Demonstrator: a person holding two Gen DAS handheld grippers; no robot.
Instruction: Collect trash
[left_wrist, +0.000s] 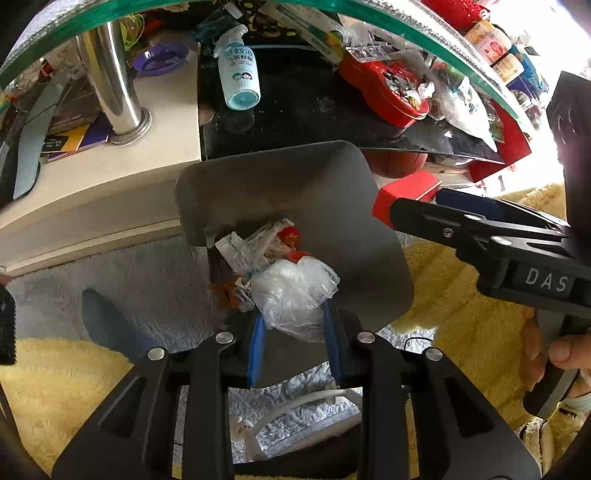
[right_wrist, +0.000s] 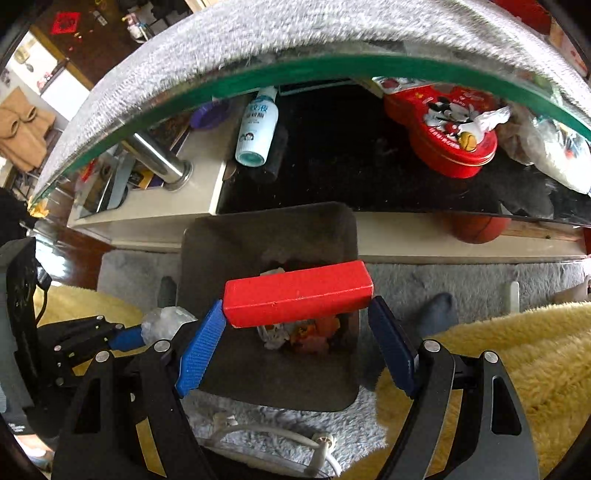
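Observation:
A grey trash bin (left_wrist: 332, 184) stands on the rug below both grippers, with wrappers and orange scraps at its bottom. My left gripper (left_wrist: 293, 314) is shut on a crumpled clear plastic bag (left_wrist: 295, 291) and hangs over the bin's opening. To its right, my right gripper (left_wrist: 424, 206) holds a red box (left_wrist: 402, 192). In the right wrist view, my right gripper (right_wrist: 297, 306) is shut on the red box (right_wrist: 295, 291), one blue pad at each end, above the bin (right_wrist: 258, 236). At the left edge, the left gripper (right_wrist: 147, 332) carries the plastic bag (right_wrist: 166, 321).
Behind the bin runs a glass-topped table (right_wrist: 295, 70) with a lower shelf holding a spray bottle (right_wrist: 256, 125), a red tin (right_wrist: 447, 129) and bags. A chrome leg (left_wrist: 110, 81), a basketball (right_wrist: 476, 229), a yellow fluffy blanket (right_wrist: 517, 362), a white cable (right_wrist: 280, 435) and a socked foot (left_wrist: 107, 325) surround it.

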